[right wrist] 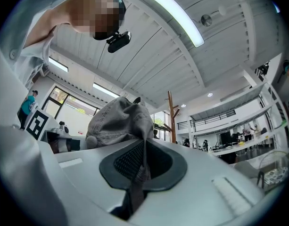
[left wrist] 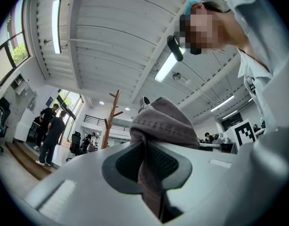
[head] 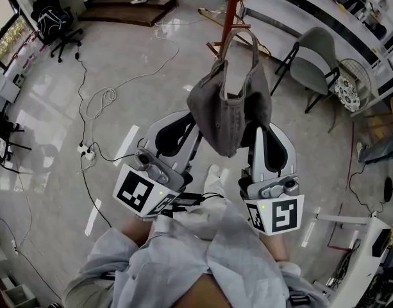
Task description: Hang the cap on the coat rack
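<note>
My left gripper [head: 191, 122] has its jaws pressed together on a fold of the soft grey fabric cap [head: 227, 108], the cloth running down between the black ribbed pads [left wrist: 159, 160]. My right gripper [head: 259, 131] is clamped the same way on the cap's other side, with a strip of fabric caught in the seam of its jaws [right wrist: 140, 160]. Between the two, the cap hangs bunched and sagging above the pale glossy floor [head: 49, 114], its strap looping up toward the far side. The reddish-brown wooden coat rack [head: 232, 10] stands just beyond it. I cannot tell whether the strap touches the pole. From the left gripper view, the rack [left wrist: 111, 119] rises to the left of the cap [left wrist: 163, 121]. From the right gripper view, it [right wrist: 172, 117] stands to the right of the cap [right wrist: 119, 121]. A grey folding chair [head: 315, 59] sits far right, and a white cable [head: 105, 96] trails across the floor at left.
</note>
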Demonstrator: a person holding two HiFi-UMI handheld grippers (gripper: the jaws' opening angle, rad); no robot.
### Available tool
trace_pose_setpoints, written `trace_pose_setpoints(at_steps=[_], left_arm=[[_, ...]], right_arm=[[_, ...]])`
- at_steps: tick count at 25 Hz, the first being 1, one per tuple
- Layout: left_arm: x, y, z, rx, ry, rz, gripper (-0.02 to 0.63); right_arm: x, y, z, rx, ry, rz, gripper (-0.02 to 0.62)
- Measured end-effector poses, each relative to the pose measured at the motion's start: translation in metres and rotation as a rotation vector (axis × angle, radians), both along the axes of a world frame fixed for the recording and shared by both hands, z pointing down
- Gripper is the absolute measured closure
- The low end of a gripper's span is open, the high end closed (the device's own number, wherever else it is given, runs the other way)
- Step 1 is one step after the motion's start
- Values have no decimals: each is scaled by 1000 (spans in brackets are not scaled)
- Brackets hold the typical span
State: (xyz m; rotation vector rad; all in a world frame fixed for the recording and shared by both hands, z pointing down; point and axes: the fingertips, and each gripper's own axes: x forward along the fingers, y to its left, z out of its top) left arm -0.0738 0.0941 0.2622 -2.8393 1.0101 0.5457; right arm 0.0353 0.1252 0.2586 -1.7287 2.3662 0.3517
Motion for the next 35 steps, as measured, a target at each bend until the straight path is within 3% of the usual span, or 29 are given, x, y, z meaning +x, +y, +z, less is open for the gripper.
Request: trace_pose_setpoints(at_steps=[12, 35], left_arm=[[18, -35, 3, 10, 1, -16, 574], [76, -187, -1, 15, -3, -136, 575]], right_arm=[[17, -37, 2, 14, 0, -24, 581], [77, -202, 1, 11, -12, -155, 581]])
